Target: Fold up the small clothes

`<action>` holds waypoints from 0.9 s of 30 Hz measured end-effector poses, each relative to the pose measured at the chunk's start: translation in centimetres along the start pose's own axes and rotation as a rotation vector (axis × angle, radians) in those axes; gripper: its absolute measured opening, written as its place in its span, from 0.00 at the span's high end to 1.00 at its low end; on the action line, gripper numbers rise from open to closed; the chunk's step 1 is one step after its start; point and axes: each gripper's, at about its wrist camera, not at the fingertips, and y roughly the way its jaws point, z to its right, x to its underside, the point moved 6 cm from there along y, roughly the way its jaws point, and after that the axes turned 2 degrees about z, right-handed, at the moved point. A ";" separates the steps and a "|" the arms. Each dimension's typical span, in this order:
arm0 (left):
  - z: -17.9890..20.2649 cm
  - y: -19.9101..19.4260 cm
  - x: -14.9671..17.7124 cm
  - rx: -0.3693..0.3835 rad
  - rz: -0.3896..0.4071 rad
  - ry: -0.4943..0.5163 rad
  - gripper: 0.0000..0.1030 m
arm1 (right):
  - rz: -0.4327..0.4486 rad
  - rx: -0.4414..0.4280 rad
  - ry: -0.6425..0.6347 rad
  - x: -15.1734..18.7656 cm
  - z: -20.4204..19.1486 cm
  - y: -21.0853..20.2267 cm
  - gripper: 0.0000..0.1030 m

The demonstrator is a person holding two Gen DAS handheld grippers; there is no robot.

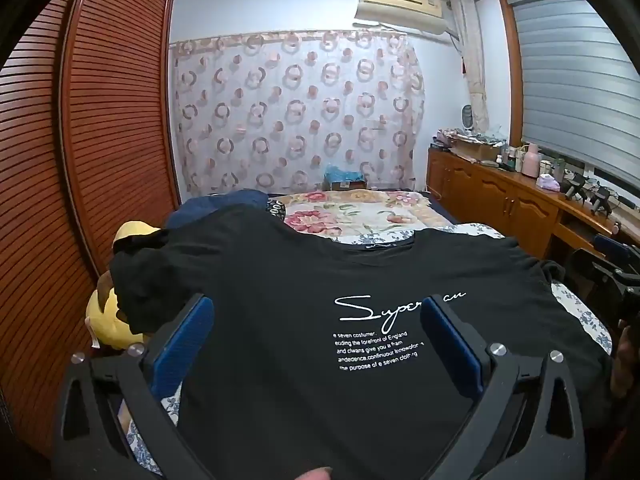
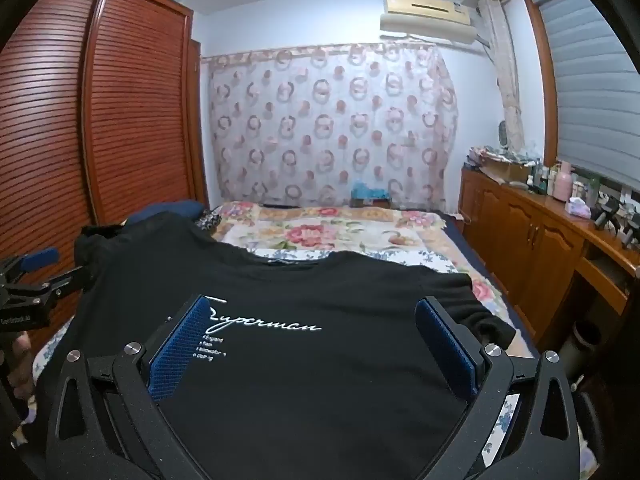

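Black, soft cotton: the T-shirt [image 1: 320, 320] lies front-up on the bed [image 1: 372, 216], white script print at centre, collar at 12 o'clock. At 9 o'clock a yellow plush toy [image 1: 108, 320] sits under its rumpled sleeve, beside the slatted wooden wardrobe [image 1: 100, 120]. Left tongs [image 1: 316, 320] and right tongs [image 2: 312, 332] both gape wide above the cloth, ribbed blue pads [image 2: 176, 352] holding nothing. At 3 o'clock stands a cluttered wooden sideboard [image 1: 500, 196].
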 end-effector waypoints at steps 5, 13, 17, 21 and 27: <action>0.0 0.1 0.0 -0.002 -0.001 0.000 0.00 | -0.002 0.000 -0.009 0.0 -0.1 0.2 0.00; -0.1 0.0 0.0 -0.005 0.003 -0.007 0.00 | 0.011 -0.007 0.024 0.0 0.5 -0.1 0.00; -0.2 0.0 0.0 -0.005 0.006 -0.008 0.00 | 0.014 -0.006 0.023 -0.1 0.0 -0.1 0.00; -0.4 -0.1 0.0 -0.005 0.007 -0.010 0.00 | 0.013 -0.005 0.022 -0.1 -0.2 -0.1 0.00; -0.7 -0.2 -0.2 -0.003 0.007 -0.011 0.00 | 0.015 -0.004 0.022 -0.1 -0.2 -0.1 0.00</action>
